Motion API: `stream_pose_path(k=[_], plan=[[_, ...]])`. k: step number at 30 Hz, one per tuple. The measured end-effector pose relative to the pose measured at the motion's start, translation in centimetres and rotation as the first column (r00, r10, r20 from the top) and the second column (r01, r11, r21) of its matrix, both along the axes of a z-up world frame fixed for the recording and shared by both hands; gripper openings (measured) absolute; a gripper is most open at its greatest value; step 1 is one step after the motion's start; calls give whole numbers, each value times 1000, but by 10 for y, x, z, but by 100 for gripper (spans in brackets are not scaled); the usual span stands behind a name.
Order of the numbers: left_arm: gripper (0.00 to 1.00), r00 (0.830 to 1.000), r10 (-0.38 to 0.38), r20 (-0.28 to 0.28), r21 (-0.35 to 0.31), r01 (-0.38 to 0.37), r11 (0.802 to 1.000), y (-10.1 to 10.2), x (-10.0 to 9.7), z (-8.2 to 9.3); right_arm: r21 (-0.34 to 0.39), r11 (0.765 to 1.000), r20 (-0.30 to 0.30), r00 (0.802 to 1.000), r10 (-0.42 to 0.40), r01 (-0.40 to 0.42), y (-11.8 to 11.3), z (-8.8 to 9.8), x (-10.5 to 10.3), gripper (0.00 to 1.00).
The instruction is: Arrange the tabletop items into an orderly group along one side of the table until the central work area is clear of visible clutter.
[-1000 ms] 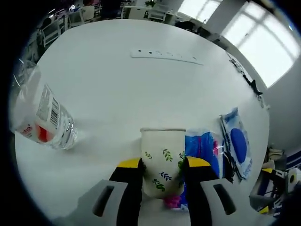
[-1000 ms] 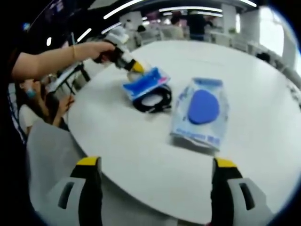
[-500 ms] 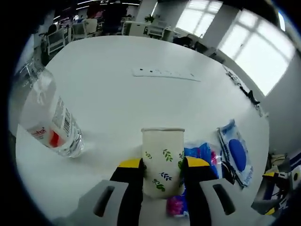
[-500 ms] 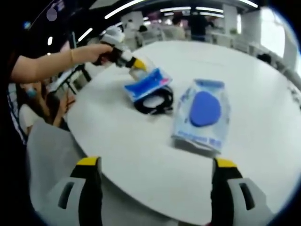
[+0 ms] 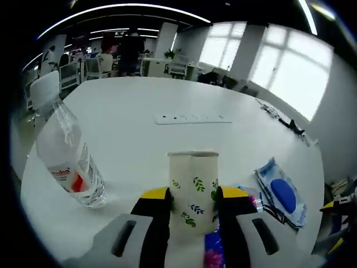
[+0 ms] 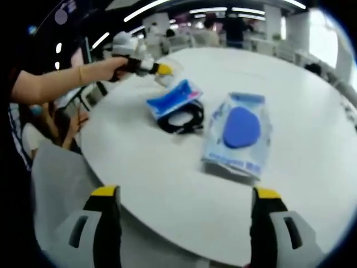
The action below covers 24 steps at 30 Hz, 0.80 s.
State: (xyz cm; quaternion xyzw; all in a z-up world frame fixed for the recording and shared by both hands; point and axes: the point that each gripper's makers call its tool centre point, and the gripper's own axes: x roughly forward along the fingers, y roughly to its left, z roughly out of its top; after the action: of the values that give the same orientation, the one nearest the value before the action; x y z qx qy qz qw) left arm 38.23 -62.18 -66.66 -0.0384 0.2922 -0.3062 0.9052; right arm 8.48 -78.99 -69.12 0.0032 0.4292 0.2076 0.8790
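The leaf-print cup [image 5: 193, 190] is now riding higher above the worktop [image 5: 139, 128], clamped in the left tongs [image 5: 192, 196]; the right tongs [image 6: 181, 207] are waiting spread apart. Next, I'd judge, it needs setting down beside the water bottle [image 5: 70, 162].

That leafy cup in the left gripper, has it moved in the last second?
Yes. In the right gripper view, the left gripper holding the cup has lifted up and away from the blue packet, which stayed beside the black cable.
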Motion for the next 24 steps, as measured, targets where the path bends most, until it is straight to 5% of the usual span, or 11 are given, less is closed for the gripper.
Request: stream_pose_path(k=[4, 8, 10, 24], plan=[[32, 989, -21, 145, 4, 21, 1000, -1, 6, 15, 3, 1000, -6, 1000, 2, -2, 1, -2, -1, 95], [32, 985, -50, 164, 35, 45, 998, -4, 3, 13, 3, 1000, -17, 1000, 5, -5, 1, -5, -2, 95], [32, 971, -89, 223, 86, 71, 994, -4, 5, 15, 3, 1000, -20, 1000, 5, -5, 1, -5, -2, 95], [34, 927, -36, 373, 42, 21, 999, 1, 15, 24, -8, 1000, -26, 1000, 2, -3, -1, -6, -2, 94]])
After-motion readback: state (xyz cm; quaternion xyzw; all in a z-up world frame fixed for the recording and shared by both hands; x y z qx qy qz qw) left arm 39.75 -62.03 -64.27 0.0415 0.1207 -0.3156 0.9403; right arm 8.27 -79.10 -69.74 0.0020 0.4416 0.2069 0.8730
